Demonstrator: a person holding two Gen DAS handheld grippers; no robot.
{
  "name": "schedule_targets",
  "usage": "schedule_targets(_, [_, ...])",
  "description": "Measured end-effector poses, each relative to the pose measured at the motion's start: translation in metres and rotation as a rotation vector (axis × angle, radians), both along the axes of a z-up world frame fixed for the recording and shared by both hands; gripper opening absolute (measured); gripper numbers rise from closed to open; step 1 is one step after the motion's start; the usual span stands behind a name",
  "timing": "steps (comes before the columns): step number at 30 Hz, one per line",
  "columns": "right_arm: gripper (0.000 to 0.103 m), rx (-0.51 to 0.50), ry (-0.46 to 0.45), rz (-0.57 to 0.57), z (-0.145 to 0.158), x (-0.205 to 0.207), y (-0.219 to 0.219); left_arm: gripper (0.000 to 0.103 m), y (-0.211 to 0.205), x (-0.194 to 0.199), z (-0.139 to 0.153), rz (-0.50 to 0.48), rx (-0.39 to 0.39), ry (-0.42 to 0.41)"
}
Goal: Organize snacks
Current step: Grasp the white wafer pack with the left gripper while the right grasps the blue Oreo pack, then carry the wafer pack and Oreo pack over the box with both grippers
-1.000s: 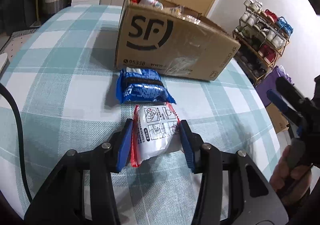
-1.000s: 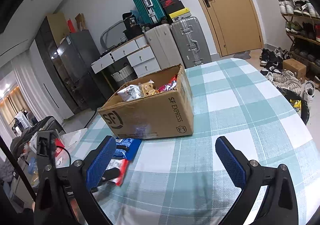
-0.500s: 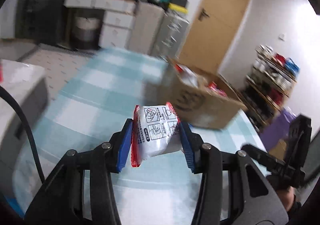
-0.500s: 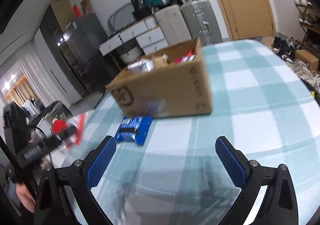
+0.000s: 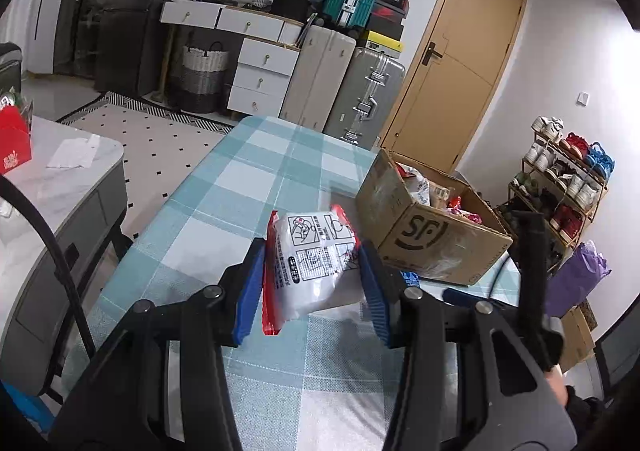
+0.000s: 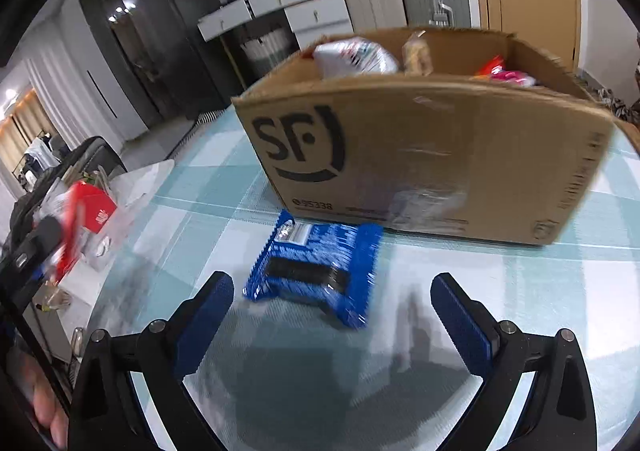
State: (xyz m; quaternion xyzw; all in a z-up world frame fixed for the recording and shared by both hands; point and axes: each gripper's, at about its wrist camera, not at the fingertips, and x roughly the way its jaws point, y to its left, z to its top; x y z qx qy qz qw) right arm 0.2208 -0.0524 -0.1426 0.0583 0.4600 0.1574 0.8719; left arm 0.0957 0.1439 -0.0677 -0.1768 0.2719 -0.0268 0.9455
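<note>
My left gripper (image 5: 312, 283) is shut on a white snack packet with red edges (image 5: 316, 259), held up above the checked tablecloth (image 5: 240, 187). To its right stands the brown cardboard box (image 5: 436, 239) with several snacks inside. In the right wrist view my right gripper (image 6: 332, 315) stands open, low over the cloth, with a blue snack packet (image 6: 316, 271) just ahead of its fingertips and the cardboard box (image 6: 432, 155) right behind that packet. The right gripper also shows at the right edge of the left wrist view.
Suitcases (image 5: 344, 83), white drawers (image 5: 260, 71) and a wooden door (image 5: 452, 63) stand beyond the table's far end. A shoe rack (image 5: 560, 179) is at the right. A grey side table (image 5: 56, 187) with a red box (image 5: 12, 139) sits at the left.
My left gripper has lifted the white packet off the cloth and swung left, away from the box. My right gripper has dropped and moved in toward the blue packet.
</note>
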Motion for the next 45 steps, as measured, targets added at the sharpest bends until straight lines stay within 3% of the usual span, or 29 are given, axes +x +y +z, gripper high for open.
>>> schedule_targets(8, [0.099, -0.105, 0.019, -0.015, -0.011, 0.021, 0.029, 0.043, 0.001, 0.004, -0.002, -0.002, -0.030, 0.001])
schedule_targets(9, [0.094, -0.128, 0.022, -0.008, -0.013, 0.022, 0.034, 0.043, 0.002, 0.004, -0.003, -0.001, -0.030, 0.003])
schedule_targets(10, [0.081, -0.142, 0.026, -0.001, -0.015, 0.023, 0.037, 0.043, 0.001, 0.006, -0.003, 0.003, -0.030, 0.004])
schedule_targets(14, [0.071, -0.172, 0.012, 0.009, -0.016, 0.023, 0.044, 0.043, 0.000, 0.007, -0.005, 0.006, -0.032, 0.009])
schedule_targets(16, [0.055, -0.158, 0.006, 0.018, -0.014, 0.022, 0.041, 0.043, 0.001, 0.007, -0.004, 0.004, -0.029, 0.007])
schedule_targets(18, [0.049, -0.142, -0.001, 0.026, -0.015, 0.015, 0.036, 0.043, 0.000, 0.008, -0.005, 0.003, -0.024, 0.011])
schedule_targets(22, [0.048, -0.128, -0.016, 0.046, -0.013, 0.005, 0.026, 0.043, -0.005, 0.010, -0.008, 0.001, -0.003, 0.015])
schedule_targets(30, [0.048, 0.004, -0.090, 0.078, 0.008, -0.045, -0.018, 0.043, -0.019, 0.014, -0.012, 0.015, 0.059, 0.040])
schedule_targets(39, [0.048, 0.179, -0.177, 0.024, 0.066, -0.089, -0.077, 0.044, -0.059, 0.013, -0.009, -0.054, 0.152, 0.041])
schedule_targets(45, [0.048, 0.286, -0.252, 0.012, 0.120, -0.117, -0.119, 0.044, -0.085, 0.005, 0.006, -0.115, 0.168, 0.029])
